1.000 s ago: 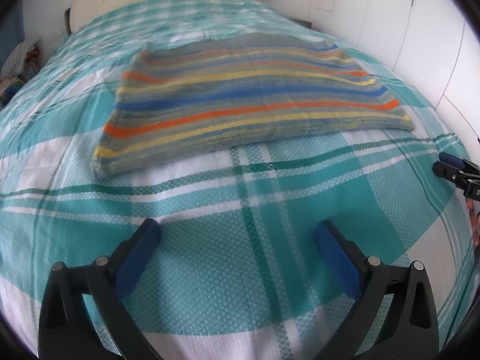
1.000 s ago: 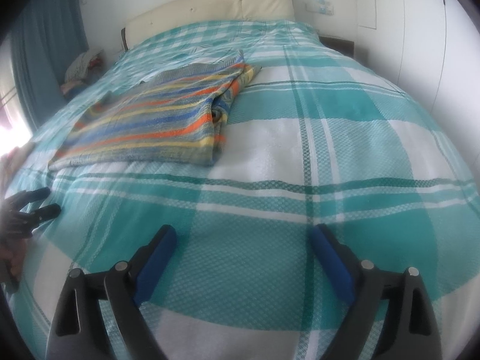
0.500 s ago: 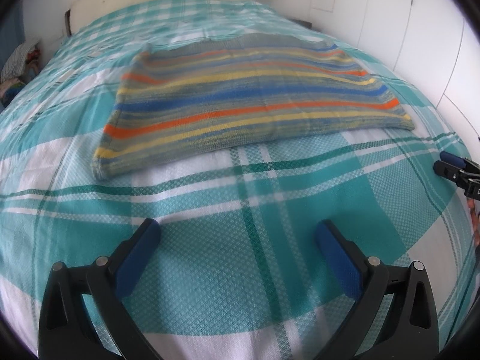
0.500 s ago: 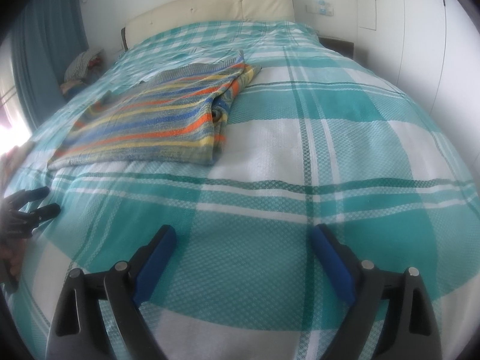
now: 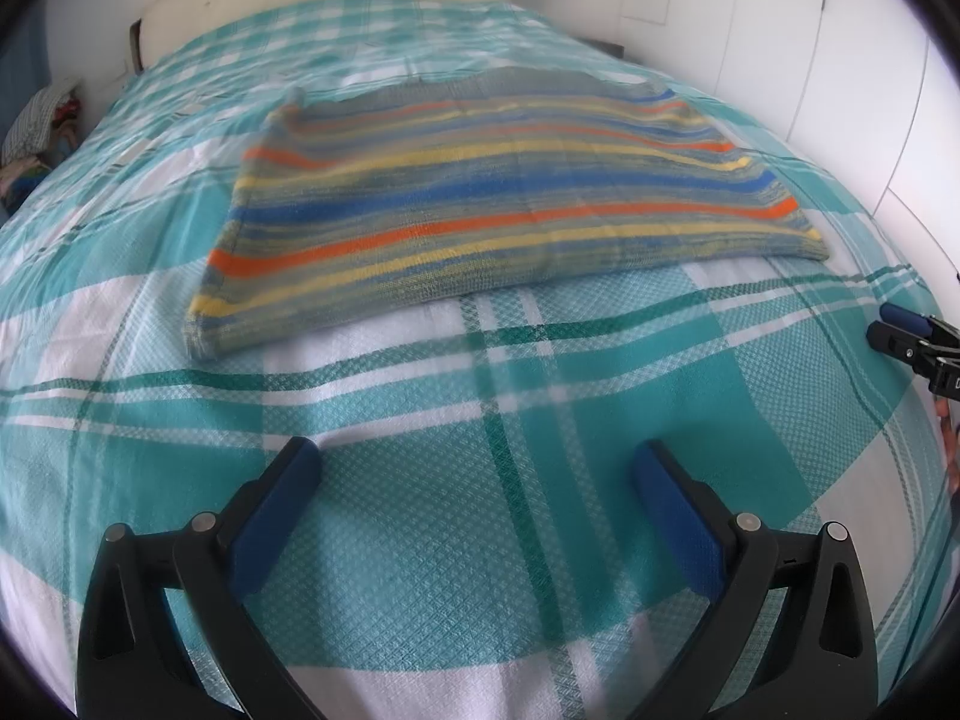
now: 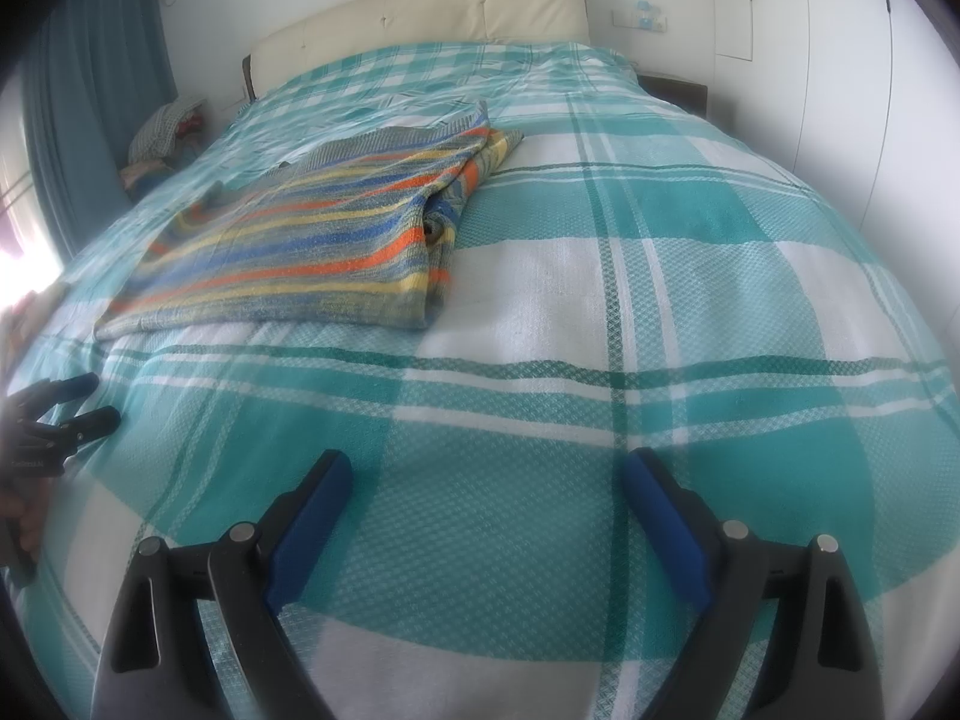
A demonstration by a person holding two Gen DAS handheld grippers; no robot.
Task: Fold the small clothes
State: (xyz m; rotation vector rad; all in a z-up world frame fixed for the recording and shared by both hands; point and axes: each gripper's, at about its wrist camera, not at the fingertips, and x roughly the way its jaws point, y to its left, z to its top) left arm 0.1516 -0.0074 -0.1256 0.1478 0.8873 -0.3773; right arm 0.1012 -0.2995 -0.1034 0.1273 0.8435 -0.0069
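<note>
A striped knit garment [image 5: 492, 204], in orange, yellow, blue and grey bands, lies folded flat on the bed. In the right wrist view it [image 6: 312, 246] lies to the upper left, its folded edge facing right. My left gripper [image 5: 477, 468] is open and empty, low over the bedspread, short of the garment's near edge. My right gripper [image 6: 486, 474] is open and empty, over bare bedspread to the right of the garment. Each gripper shows at the edge of the other's view: the right one [image 5: 900, 330] and the left one [image 6: 78, 402].
The bed has a teal and white plaid bedspread [image 6: 660, 300] and a cream headboard [image 6: 420, 12]. White wardrobe doors [image 5: 810, 60] stand along the right. A pile of clothes [image 6: 162, 138] and a teal curtain [image 6: 90, 90] are at the far left.
Both grippers have drifted slightly; the garment sits a little lower and nearer in the right wrist view. Nothing was taken hold of or let go.
</note>
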